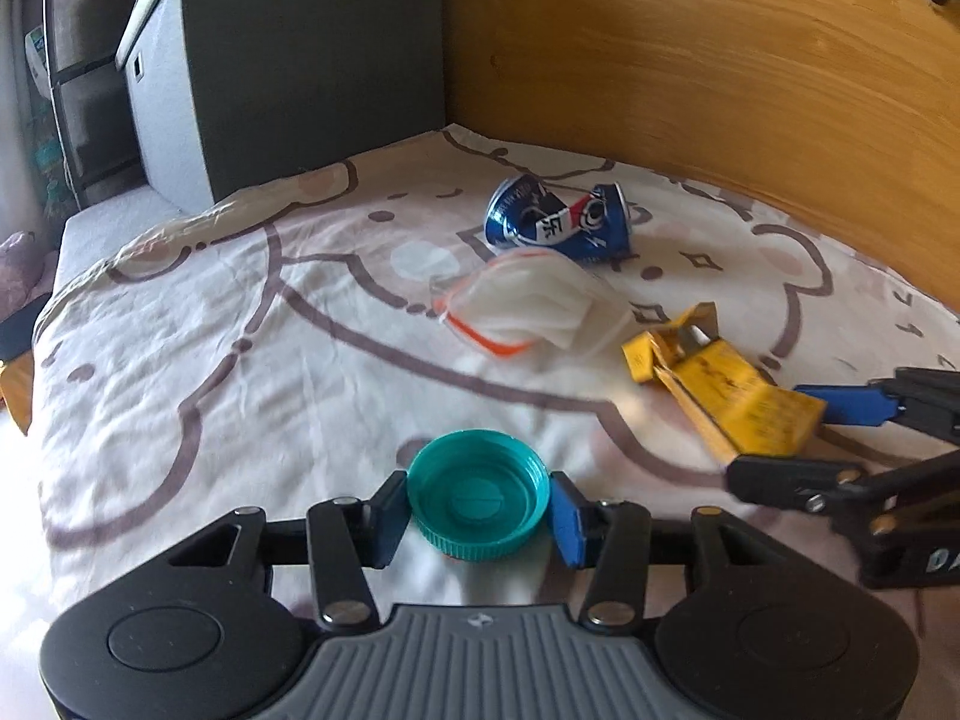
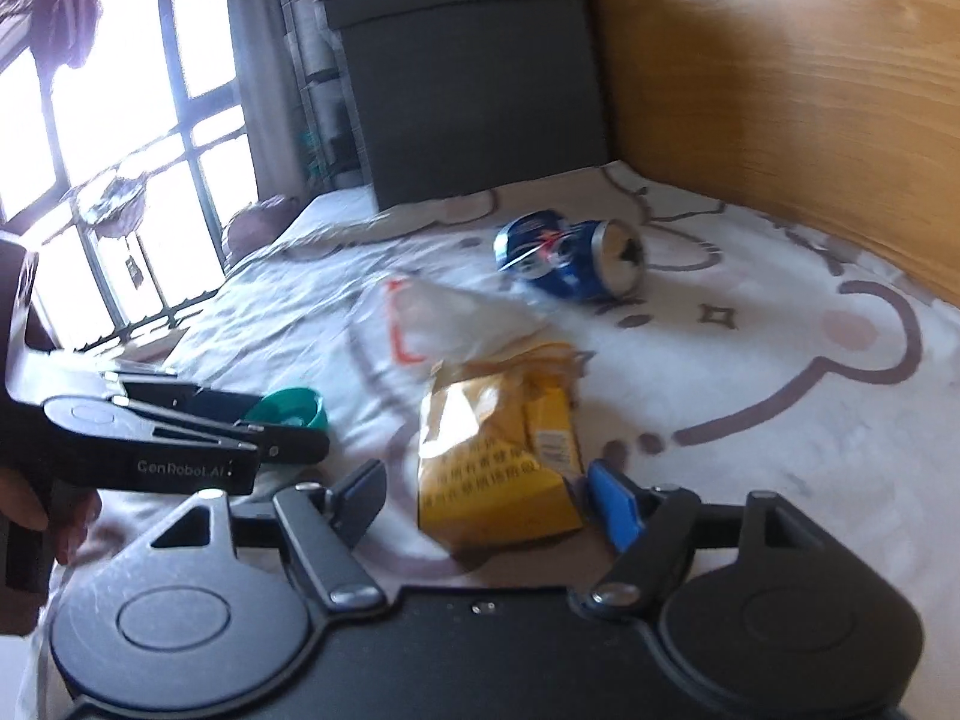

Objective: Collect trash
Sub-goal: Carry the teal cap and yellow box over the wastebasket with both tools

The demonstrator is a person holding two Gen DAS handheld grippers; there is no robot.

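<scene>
My left gripper [image 1: 477, 507] is shut on a teal bottle cap [image 1: 478, 493], open side up, just above the bed sheet; it also shows in the right wrist view [image 2: 288, 411]. My right gripper [image 2: 486, 495] is open with its fingers on either side of a crushed yellow carton [image 2: 501, 459], which lies on the sheet [image 1: 726, 387]. A crushed blue can [image 1: 561, 222] [image 2: 570, 261] lies farther back. A clear zip bag with an orange edge [image 1: 528, 306] [image 2: 444, 324] lies between the can and the carton.
The trash lies on a white bed sheet with a bear print [image 1: 240, 360]. A wooden wall [image 1: 720, 60] borders the right and back. A dark grey box [image 1: 288, 60] stands at the bed's far end. A window [image 2: 108, 120] is at the left.
</scene>
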